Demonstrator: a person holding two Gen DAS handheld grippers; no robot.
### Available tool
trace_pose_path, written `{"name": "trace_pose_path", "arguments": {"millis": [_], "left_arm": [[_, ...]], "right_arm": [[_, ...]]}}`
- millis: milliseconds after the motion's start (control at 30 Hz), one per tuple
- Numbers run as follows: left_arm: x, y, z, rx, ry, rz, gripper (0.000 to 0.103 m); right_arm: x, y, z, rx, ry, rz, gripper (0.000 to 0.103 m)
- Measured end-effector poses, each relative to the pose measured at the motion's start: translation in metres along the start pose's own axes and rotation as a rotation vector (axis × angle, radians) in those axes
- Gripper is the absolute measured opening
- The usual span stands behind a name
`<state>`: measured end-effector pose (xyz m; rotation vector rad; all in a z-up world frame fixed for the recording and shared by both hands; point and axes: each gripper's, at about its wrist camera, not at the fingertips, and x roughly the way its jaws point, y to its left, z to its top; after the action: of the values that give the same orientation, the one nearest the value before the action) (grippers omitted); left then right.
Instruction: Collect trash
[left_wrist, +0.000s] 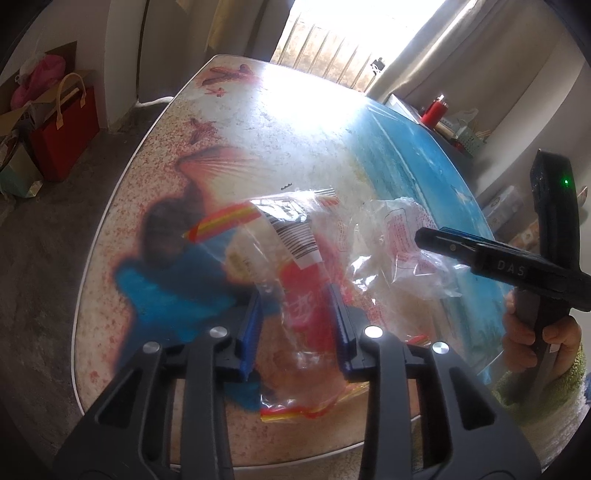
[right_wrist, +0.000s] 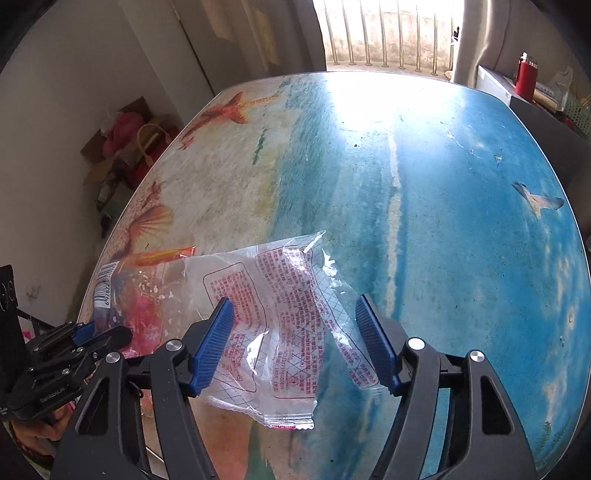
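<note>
A clear wrapper with red print and a barcode label (left_wrist: 295, 273) sits between the blue pads of my left gripper (left_wrist: 297, 328), which press on its sides. Its yellow-red sealed ends stick out above and below the pads. To its right lies a second clear wrapper with red text (right_wrist: 273, 295), flat and crumpled on the table (right_wrist: 443, 184). My right gripper (right_wrist: 295, 343) stands over it, open, a blue pad on each side and clear of the plastic. The right gripper (left_wrist: 428, 234) shows from the side in the left wrist view, held by a hand (left_wrist: 524, 332). The left gripper (right_wrist: 107, 332) shows at the lower left of the right wrist view.
The table top bears a beach print and its rounded edge (left_wrist: 96, 251) runs close on the left. On the floor at the left stand a red bag (left_wrist: 62, 144) and boxes. A red bottle (right_wrist: 524, 77) stands on a cabinet beyond the table's far right.
</note>
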<state>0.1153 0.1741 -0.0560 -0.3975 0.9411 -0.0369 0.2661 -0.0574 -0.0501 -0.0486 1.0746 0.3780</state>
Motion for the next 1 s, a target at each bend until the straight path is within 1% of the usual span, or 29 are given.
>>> {"name": "trace_pose_path", "arguments": {"millis": [67,100,167,233,267,300,433,600,700,767,833,900,933,967,1000], "left_arm": [[0.0,-0.001,0.0,0.009,-0.001,0.007,0.031],[0.0,-0.002,0.0,0.015,-0.001,0.013,0.031],[0.0,-0.005,0.0,0.026,-0.002,0.021,0.03],[0.001,-0.007,0.001,0.035,0.0,0.022,0.029],[0.001,-0.008,0.002,0.039,0.0,0.022,0.029],[0.002,-0.009,0.002,0.043,0.002,0.02,0.028],[0.004,-0.015,0.004,0.056,0.01,-0.009,0.026],[0.005,-0.024,0.003,0.083,0.029,-0.085,0.023],[0.004,-0.032,0.005,0.119,0.032,-0.114,0.023],[0.004,-0.036,0.006,0.141,0.033,-0.124,0.023],[0.006,-0.043,0.007,0.16,0.032,-0.124,0.023],[0.007,-0.046,0.008,0.178,0.031,-0.115,0.023],[0.008,-0.047,0.008,0.183,0.033,-0.111,0.023],[0.009,-0.049,0.008,0.186,0.037,-0.108,0.023],[0.01,-0.05,0.008,0.188,0.04,-0.102,0.023]], "right_arm": [[0.004,0.007,-0.004,-0.032,0.007,-0.025,0.045],[0.005,0.008,-0.006,-0.041,0.012,-0.038,0.041],[0.005,0.011,-0.009,-0.06,0.01,-0.057,0.028],[0.001,0.012,-0.012,-0.076,0.003,-0.075,0.025],[0.0,0.013,-0.014,-0.085,0.001,-0.089,0.01],[-0.001,0.012,-0.015,-0.088,0.007,-0.112,0.004],[-0.012,-0.005,-0.026,-0.033,-0.003,-0.148,0.004],[-0.042,-0.045,-0.05,0.113,-0.023,-0.189,0.003],[-0.066,-0.071,-0.069,0.201,-0.039,-0.221,0.003],[-0.08,-0.086,-0.081,0.268,-0.052,-0.217,0.003],[-0.093,-0.1,-0.091,0.327,-0.07,-0.191,0.004],[-0.099,-0.109,-0.097,0.391,-0.09,-0.13,0.01],[-0.1,-0.112,-0.097,0.416,-0.096,-0.097,0.023],[-0.101,-0.115,-0.097,0.438,-0.106,-0.075,0.041],[-0.1,-0.115,-0.095,0.453,-0.12,-0.056,0.048]]}}
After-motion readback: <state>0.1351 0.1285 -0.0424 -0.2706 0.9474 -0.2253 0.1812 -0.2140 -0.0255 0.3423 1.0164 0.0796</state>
